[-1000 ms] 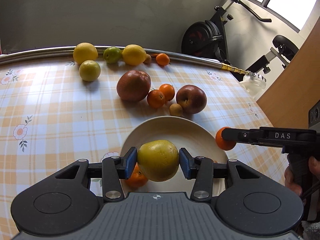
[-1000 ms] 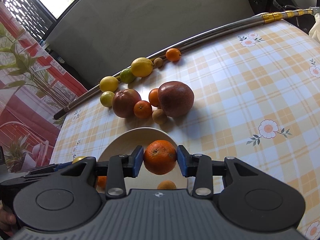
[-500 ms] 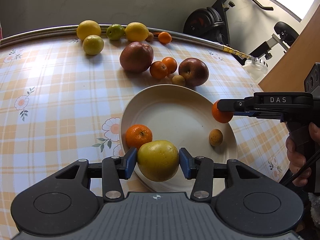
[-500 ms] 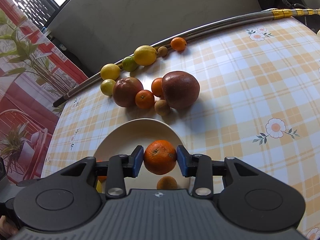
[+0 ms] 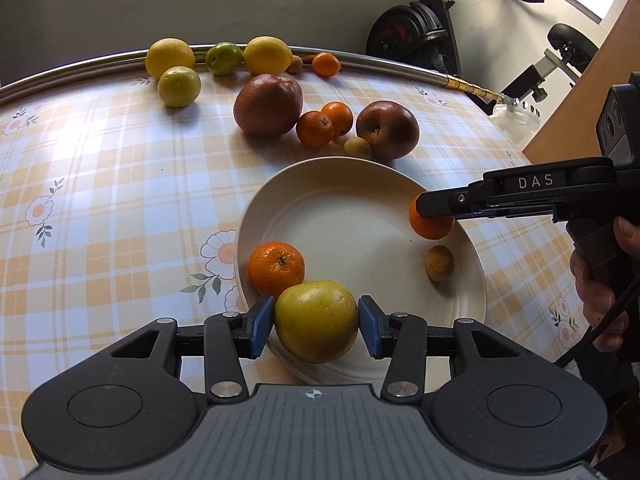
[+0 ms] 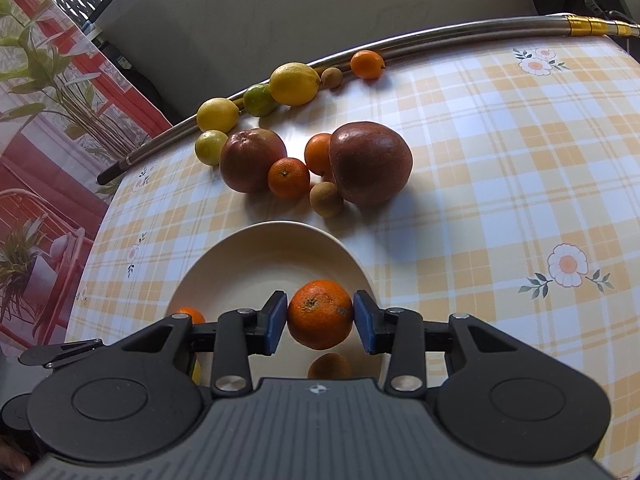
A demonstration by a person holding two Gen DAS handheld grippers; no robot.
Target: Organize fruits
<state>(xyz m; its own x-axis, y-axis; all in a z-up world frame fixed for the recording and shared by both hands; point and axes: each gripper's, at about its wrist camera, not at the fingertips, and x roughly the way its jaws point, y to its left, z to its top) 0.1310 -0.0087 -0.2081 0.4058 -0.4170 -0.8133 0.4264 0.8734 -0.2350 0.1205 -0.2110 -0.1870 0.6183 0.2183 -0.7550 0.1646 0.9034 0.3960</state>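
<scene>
My left gripper point(image 5: 316, 326) is shut on a yellow-green apple point(image 5: 316, 320) over the near rim of the cream plate point(image 5: 344, 216). My right gripper point(image 6: 320, 316) is shut on a mandarin point(image 6: 320, 314) above the plate's point(image 6: 256, 264) near side; in the left wrist view it point(image 5: 434, 210) holds that mandarin point(image 5: 430, 226) over the plate's right part. In the plate lie an orange mandarin point(image 5: 276, 266) and a small brownish fruit point(image 5: 439, 263).
Beyond the plate lie two red apples point(image 5: 267, 105) point(image 5: 387, 129), two mandarins point(image 5: 315, 129), and a small brown fruit point(image 5: 357, 148). Lemons, a lime and a small orange point(image 5: 326, 64) sit by the metal rail point(image 5: 100, 65) at the table's far edge. An exercise bike point(image 5: 416, 32) stands behind.
Both grippers have drawn back and lowered over the plate, each still holding its fruit. The plate's inside with its two fruits has come into view.
</scene>
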